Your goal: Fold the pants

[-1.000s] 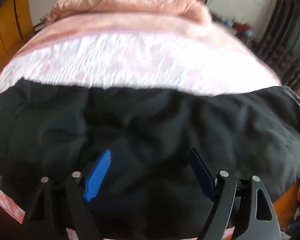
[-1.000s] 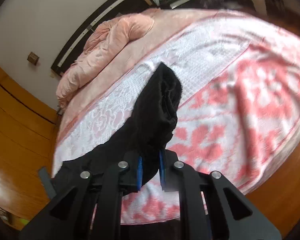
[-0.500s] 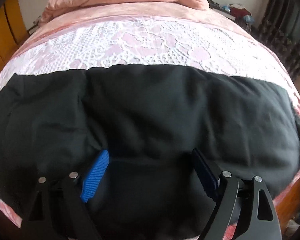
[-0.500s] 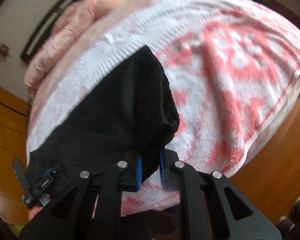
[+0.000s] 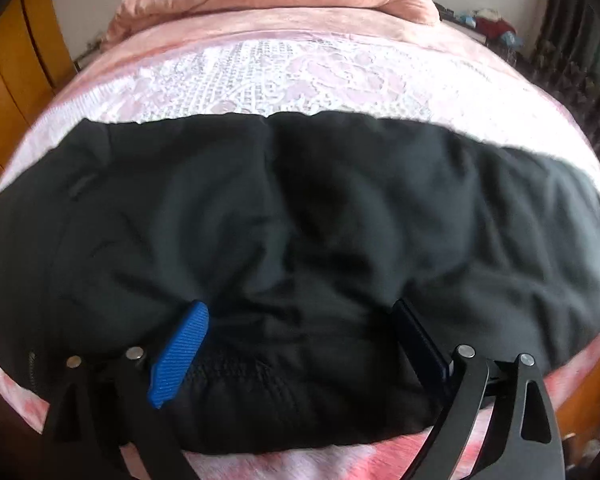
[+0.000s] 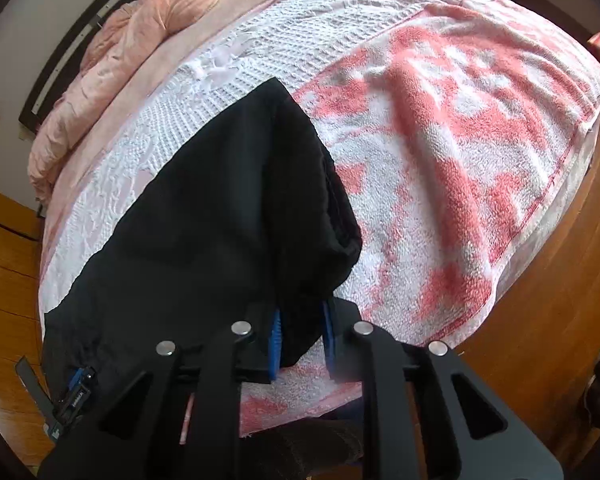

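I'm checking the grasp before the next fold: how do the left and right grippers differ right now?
The left gripper is wide open over the black pants, gripping nothing; the right gripper is shut on a bunched end of the pants. The left sits above the flat cloth; the right's cloth bulges out between its fingers. Both have blue pads.

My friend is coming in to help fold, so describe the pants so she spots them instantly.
On the bed, near its foot edge, black pants lie across the pink-and-white towel. They are the only dark fabric there; the right hand-held gripper pinches one end.

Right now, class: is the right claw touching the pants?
Touching. The right wrist view shows the right claw clamped on a fold of the pants.
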